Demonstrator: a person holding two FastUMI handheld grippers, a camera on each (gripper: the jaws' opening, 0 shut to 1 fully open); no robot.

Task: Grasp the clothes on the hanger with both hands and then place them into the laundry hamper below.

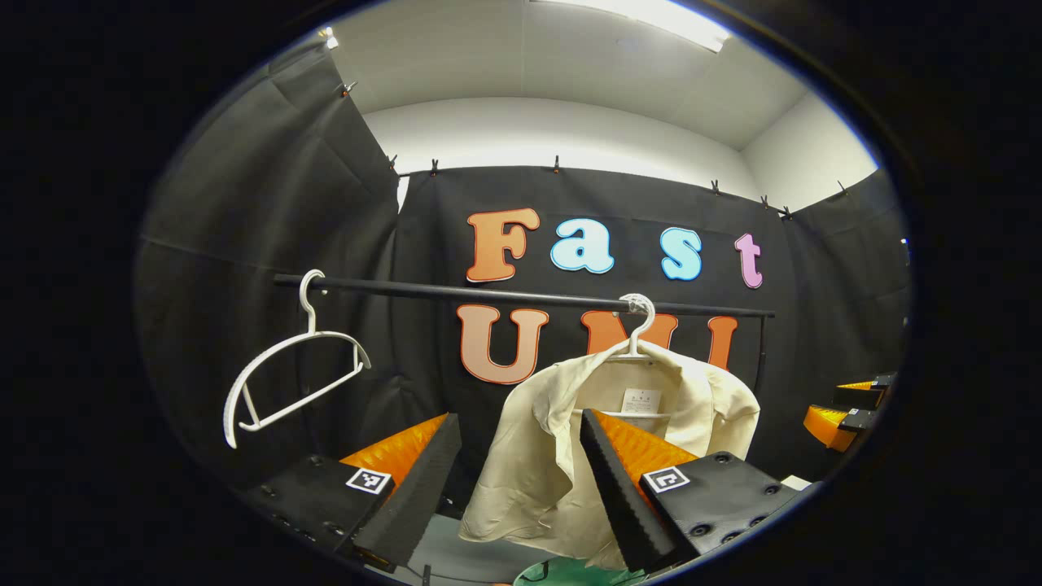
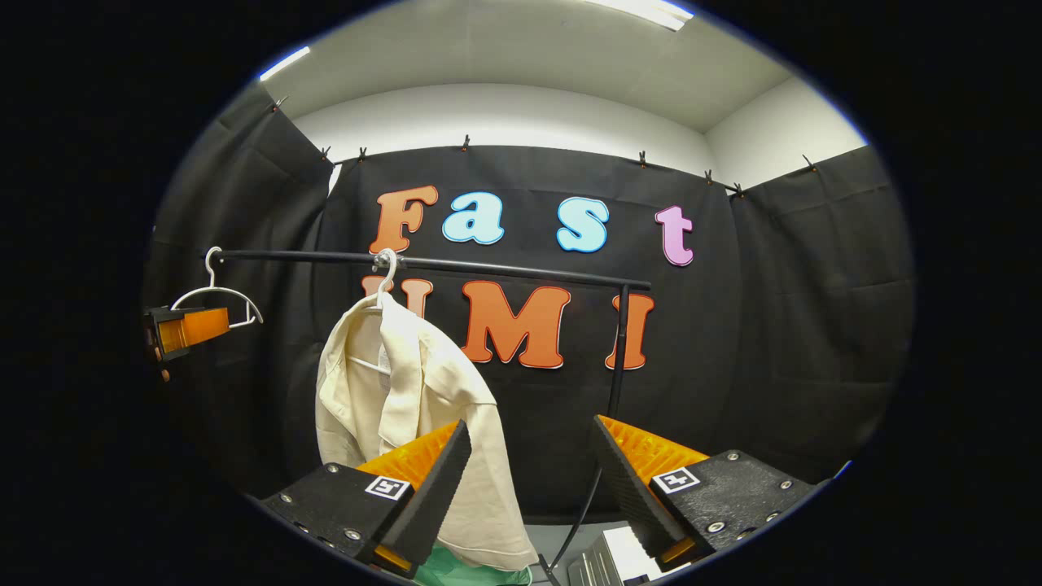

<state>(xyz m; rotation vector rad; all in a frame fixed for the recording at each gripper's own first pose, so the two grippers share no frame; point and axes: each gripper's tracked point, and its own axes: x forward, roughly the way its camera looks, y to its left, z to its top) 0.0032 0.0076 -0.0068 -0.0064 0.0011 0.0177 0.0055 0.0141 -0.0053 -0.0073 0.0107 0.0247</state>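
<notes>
Both hand-held grippers, left (image 1: 521, 480) and right (image 2: 529, 488), are hovering spread while the cream shirt (image 1: 562, 439), likely soft and light, is hanging at 12 o'clock on its hanger (image 1: 639, 321), shoulders offering the best hold.

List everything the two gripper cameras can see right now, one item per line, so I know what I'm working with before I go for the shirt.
Rail: one, black, runs across in front of the booth's cloth wall, with an upright post at its right end.
Shirt: one, cream, draped open on a white hanger hooked on the rail.
Empty hanger: one, white, hooked near the rail's left end, tilted.
Hamper: one, green, only its top edge visible below the shirt.
Pale box-like object: one, whitish, low right in the right gripper view; cannot tell what it is.
Left gripper: open, fingers apart, in front of the shirt.
Right gripper: open, to the right of the shirt.
</notes>
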